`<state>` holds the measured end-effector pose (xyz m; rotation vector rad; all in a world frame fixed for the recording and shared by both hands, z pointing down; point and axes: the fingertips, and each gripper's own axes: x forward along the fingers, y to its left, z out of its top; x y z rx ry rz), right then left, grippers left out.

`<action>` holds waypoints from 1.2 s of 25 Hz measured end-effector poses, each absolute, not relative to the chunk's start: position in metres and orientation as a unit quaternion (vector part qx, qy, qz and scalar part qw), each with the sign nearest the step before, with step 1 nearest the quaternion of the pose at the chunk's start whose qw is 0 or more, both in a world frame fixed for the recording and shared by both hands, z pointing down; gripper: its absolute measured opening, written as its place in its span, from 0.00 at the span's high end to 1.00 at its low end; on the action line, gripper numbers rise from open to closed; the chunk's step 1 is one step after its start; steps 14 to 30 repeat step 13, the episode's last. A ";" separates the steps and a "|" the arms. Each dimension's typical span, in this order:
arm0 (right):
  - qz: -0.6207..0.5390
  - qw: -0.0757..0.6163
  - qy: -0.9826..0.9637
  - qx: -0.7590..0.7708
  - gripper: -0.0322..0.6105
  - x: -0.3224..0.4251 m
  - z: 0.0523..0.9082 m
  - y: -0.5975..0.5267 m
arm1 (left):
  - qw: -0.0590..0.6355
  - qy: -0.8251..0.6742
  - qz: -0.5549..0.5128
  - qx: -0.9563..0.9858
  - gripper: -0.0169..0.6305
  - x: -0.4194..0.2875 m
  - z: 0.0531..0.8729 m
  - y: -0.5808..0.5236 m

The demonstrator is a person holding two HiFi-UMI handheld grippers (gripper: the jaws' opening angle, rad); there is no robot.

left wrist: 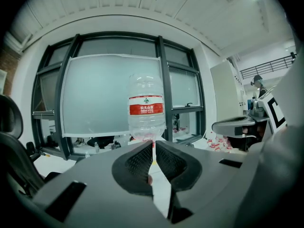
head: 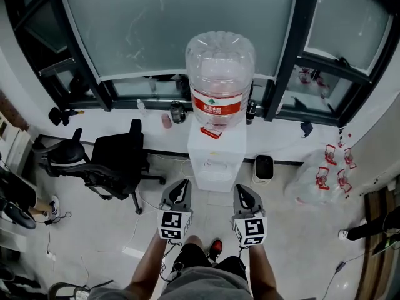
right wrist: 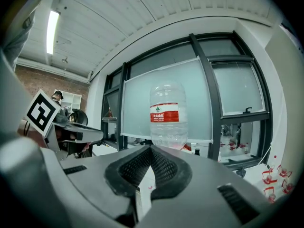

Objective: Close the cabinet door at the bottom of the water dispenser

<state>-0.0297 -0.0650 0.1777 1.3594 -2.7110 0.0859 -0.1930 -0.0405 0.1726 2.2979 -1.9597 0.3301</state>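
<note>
The white water dispenser [head: 217, 155] stands against the window wall with a big clear bottle [head: 220, 74] with a red label on top. Seen from above, its bottom cabinet door is hidden. My left gripper [head: 180, 189] and right gripper [head: 242, 192] hover side by side just in front of it, apart from it, both shut and empty. In the left gripper view the bottle [left wrist: 147, 110] rises above the closed jaws of the left gripper [left wrist: 153, 144]. The right gripper view shows the same bottle [right wrist: 168, 118] over the right gripper [right wrist: 151, 148]. The jaws cover the dispenser's body.
A black office chair [head: 112, 158] stands left of the dispenser. A small black bin [head: 264, 167] and a clear bag of empty bottles [head: 319, 177] lie to its right. Small bottles line the window sill [head: 125, 120]. Another person's foot [head: 345, 234] shows at the right.
</note>
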 end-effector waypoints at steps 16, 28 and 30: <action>0.031 0.053 -0.889 0.453 0.92 -0.017 0.181 -0.066 | 0.052 -0.641 0.111 0.758 0.91 -0.181 0.175 -0.042; 0.031 0.053 -0.889 0.453 0.92 -0.017 0.181 -0.066 | 0.052 -0.641 0.111 0.758 0.91 -0.181 0.175 -0.042; 0.031 0.053 -0.889 0.453 0.92 -0.017 0.181 -0.066 | 0.052 -0.641 0.111 0.758 0.91 -0.181 0.175 -0.042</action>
